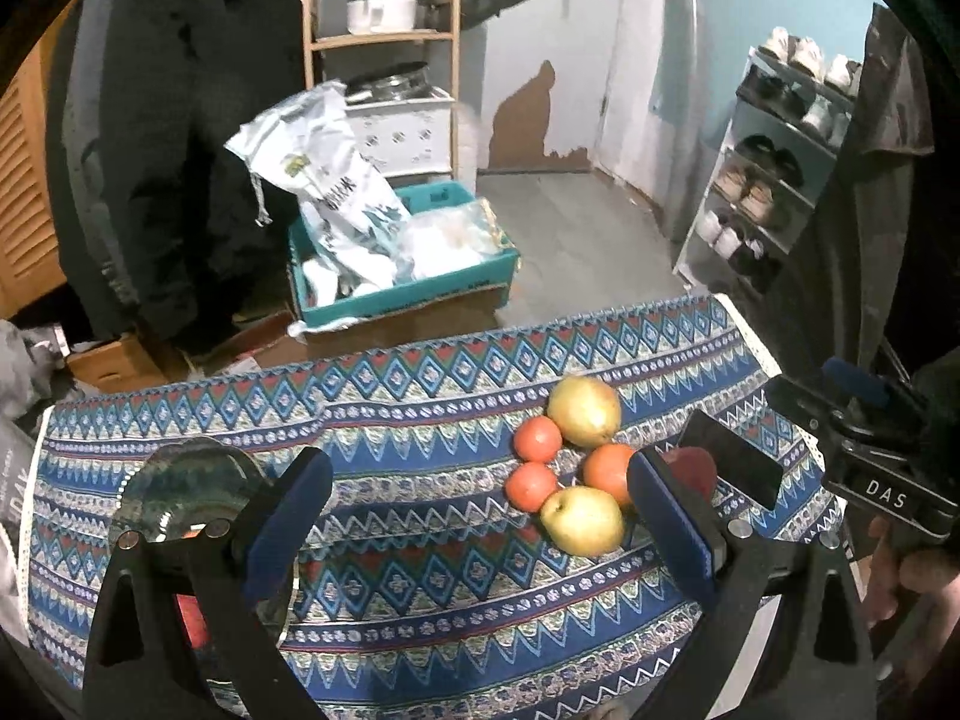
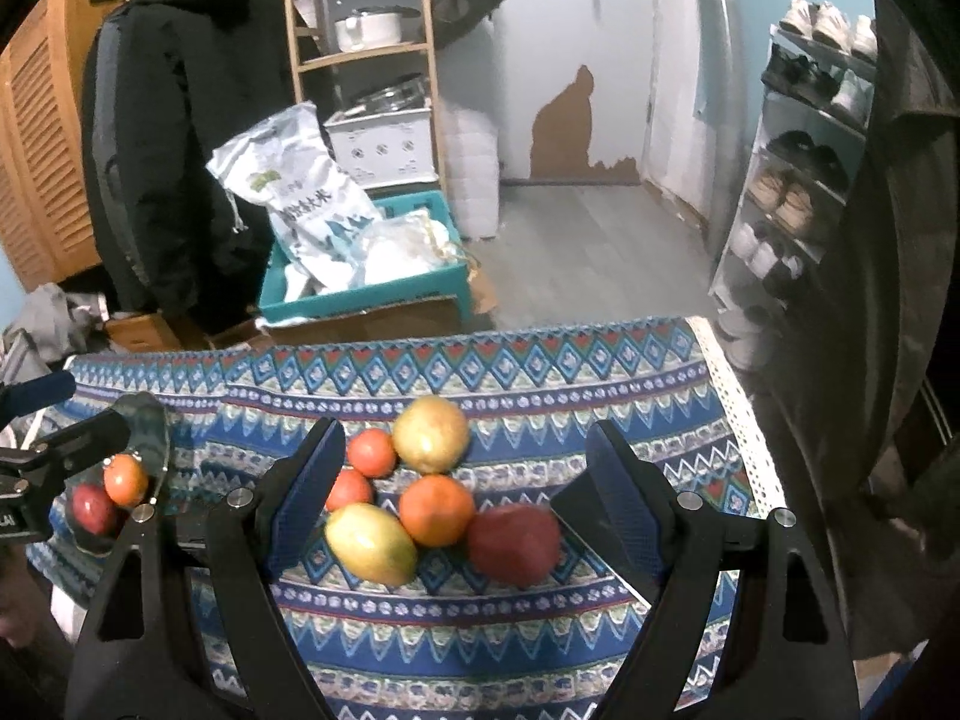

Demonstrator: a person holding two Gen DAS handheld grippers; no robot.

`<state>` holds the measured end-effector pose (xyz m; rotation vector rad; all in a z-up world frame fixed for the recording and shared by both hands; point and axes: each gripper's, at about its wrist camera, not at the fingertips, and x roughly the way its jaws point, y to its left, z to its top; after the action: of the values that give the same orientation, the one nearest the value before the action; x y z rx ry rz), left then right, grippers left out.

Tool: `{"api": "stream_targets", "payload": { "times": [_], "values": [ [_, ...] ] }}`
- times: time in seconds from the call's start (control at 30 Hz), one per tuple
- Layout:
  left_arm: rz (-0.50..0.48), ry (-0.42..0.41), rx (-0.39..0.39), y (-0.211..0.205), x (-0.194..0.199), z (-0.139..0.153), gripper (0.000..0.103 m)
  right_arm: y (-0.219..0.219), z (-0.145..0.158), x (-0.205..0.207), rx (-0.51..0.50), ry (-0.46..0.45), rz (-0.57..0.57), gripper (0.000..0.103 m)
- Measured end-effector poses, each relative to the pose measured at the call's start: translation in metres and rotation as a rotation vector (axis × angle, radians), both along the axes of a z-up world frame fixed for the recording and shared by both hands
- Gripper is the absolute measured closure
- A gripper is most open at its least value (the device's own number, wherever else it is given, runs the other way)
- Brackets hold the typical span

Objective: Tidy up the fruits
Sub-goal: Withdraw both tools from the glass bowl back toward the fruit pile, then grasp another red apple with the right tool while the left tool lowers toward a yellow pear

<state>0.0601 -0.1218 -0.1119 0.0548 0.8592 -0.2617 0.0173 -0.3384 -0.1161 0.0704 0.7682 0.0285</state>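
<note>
Several fruits lie in a cluster on the patterned cloth (image 2: 540, 648): two yellow pears (image 2: 431, 433) (image 2: 370, 543), two small tomatoes (image 2: 371, 451) (image 2: 349, 489), an orange (image 2: 436, 510) and a red apple (image 2: 514, 543). My right gripper (image 2: 474, 462) hangs open over them, its fingers on either side of the cluster and touching none. A glass bowl (image 2: 153, 420) at the left holds an orange fruit (image 2: 126, 480) and a red one (image 2: 93, 507). My left gripper (image 1: 480, 462) is open and empty between the bowl (image 1: 180, 480) and the fruit; its right finger hides part of the apple (image 1: 693, 465).
The table's far edge (image 1: 420, 348) drops to the floor. Beyond it stand a teal crate (image 1: 408, 294) with bags, a wooden shelf (image 1: 384, 42) and a hanging black coat (image 1: 180, 150). A shoe rack (image 1: 768, 180) stands at the right. A hand (image 1: 918, 570) holds the right gripper.
</note>
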Motion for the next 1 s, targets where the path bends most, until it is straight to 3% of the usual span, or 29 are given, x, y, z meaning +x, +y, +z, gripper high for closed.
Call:
{"api": "stream_targets", "payload": {
  "times": [0.6,1.0],
  "values": [
    [-0.027,0.144,0.047,-0.031,0.023,-0.066,0.003,-0.024,-0.076,0.027,0.000,0.205,-0.020,0.020],
    [-0.034,0.241,0.046,-0.042,0.035,-0.108,0.003,-0.021,-0.143,0.046,-0.026,0.392,0.019,0.020]
  ]
}}
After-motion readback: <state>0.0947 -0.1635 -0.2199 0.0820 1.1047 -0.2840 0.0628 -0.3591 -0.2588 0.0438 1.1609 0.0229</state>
